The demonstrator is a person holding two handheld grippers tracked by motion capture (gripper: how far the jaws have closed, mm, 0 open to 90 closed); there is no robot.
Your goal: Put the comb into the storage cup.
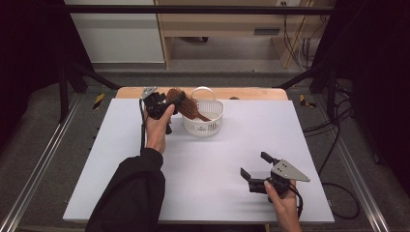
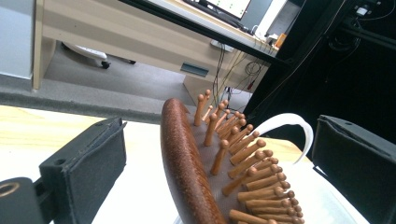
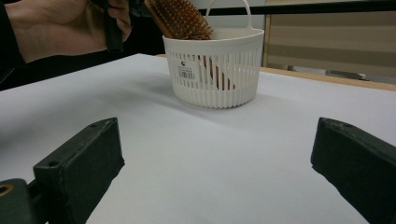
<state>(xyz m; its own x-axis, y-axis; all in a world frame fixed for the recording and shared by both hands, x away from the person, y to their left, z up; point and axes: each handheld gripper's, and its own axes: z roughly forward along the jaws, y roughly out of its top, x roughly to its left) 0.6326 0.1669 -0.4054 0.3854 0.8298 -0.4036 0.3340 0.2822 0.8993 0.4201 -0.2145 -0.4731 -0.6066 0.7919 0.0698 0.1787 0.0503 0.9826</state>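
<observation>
Near the far edge of the table (image 1: 145, 193), left of its middle, my left gripper (image 1: 170, 103) hung beside the white slotted basket (image 1: 203, 117). Its jaws stood spread wide, with the wooden hairbrush (image 1: 186, 104) between them; in the left gripper view neither pad pressed on the brush, and clear gaps showed on both sides of the head. The brush leaned with its handle down inside the basket and its head, pegs facing away from my left hand (image 1: 157, 130), sticking out over the rim on the basket's left side. The basket's looped handle (image 2: 285, 126) curved just behind the pegs.

My right gripper (image 1: 255, 166) sat low over the table near the front right corner, well apart from the basket. Its jaws were spread too, with nothing between them but bare white tabletop. From the right gripper view the basket (image 3: 214, 70) stood upright, the brush handle visible through the slots.
</observation>
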